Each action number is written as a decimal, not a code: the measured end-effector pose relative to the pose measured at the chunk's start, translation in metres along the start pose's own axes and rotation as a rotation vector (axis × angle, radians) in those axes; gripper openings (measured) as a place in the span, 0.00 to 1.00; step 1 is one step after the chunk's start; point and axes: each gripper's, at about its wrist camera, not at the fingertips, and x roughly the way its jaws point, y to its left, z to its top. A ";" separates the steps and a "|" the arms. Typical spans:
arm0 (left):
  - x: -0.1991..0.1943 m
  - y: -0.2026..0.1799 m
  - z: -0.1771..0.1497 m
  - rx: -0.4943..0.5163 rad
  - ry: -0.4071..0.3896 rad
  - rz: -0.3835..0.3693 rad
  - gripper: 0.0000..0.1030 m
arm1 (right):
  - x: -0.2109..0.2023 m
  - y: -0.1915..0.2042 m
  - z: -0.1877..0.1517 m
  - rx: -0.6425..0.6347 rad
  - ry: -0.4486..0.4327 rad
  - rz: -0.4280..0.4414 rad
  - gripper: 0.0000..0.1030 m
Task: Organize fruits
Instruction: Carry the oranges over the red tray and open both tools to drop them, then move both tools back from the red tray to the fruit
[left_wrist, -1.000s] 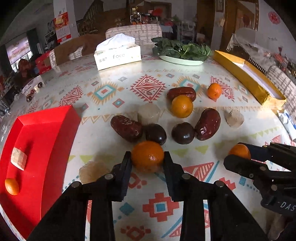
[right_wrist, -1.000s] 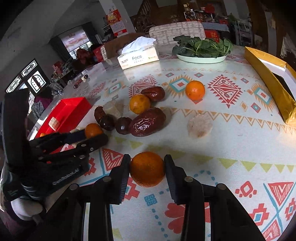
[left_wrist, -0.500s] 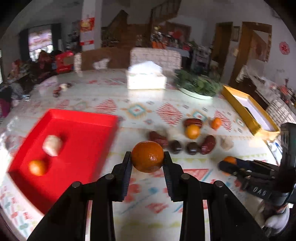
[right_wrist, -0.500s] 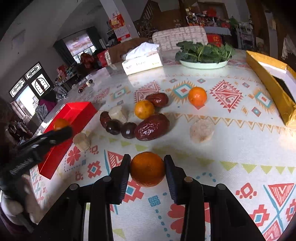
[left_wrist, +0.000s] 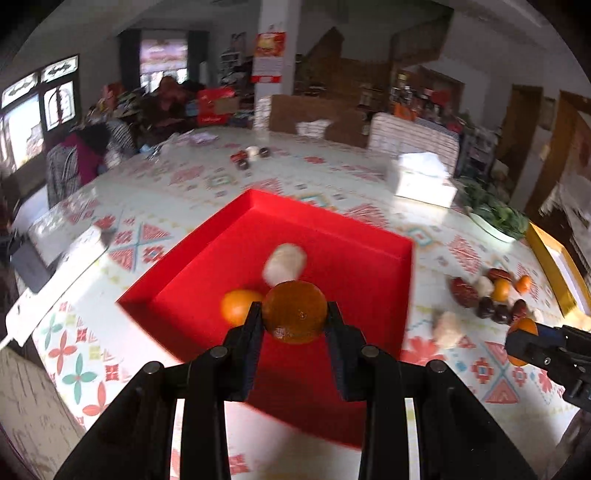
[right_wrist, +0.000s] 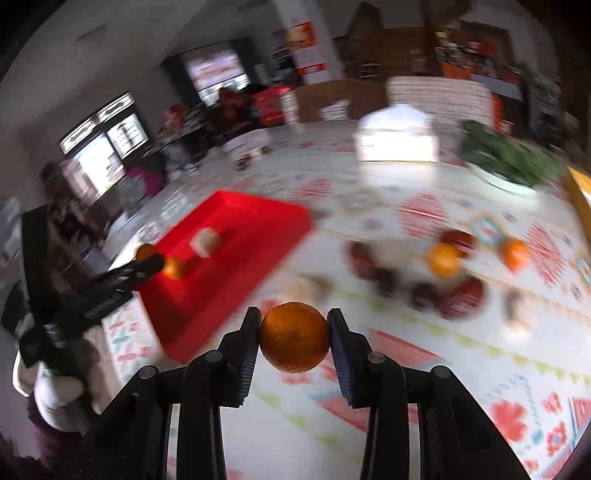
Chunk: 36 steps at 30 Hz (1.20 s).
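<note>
My left gripper (left_wrist: 293, 317) is shut on an orange (left_wrist: 294, 312) and holds it above the red tray (left_wrist: 354, 236). In the tray lie another orange (left_wrist: 238, 304) and a pale lump (left_wrist: 286, 260). My right gripper (right_wrist: 293, 338) is shut on a second orange (right_wrist: 294, 336), held above the patterned tablecloth to the right of the tray (right_wrist: 236, 210). The right gripper also shows at the right edge of the left wrist view (left_wrist: 524, 338); the left gripper shows over the tray in the right wrist view (right_wrist: 147, 260).
A cluster of dark dates, oranges and pale lumps (left_wrist: 491, 295) lies on the table right of the tray. A tissue box (left_wrist: 421, 179), a plate of greens (left_wrist: 495, 218) and a yellow box (left_wrist: 557, 266) stand farther back right. Small items (left_wrist: 249, 157) lie at the far side.
My left gripper has carried its orange left from the fruit cluster to above the red tray. My right gripper has lifted its orange off the table and swung left toward the tray.
</note>
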 end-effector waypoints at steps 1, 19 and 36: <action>0.003 0.008 -0.001 -0.014 0.008 0.004 0.31 | 0.008 0.011 0.004 -0.020 0.010 0.010 0.39; 0.036 0.037 -0.006 -0.035 0.060 0.092 0.32 | 0.146 0.072 0.043 -0.102 0.145 -0.028 0.39; 0.017 0.029 -0.001 0.002 -0.008 0.171 0.57 | 0.128 0.073 0.050 -0.093 0.080 -0.031 0.43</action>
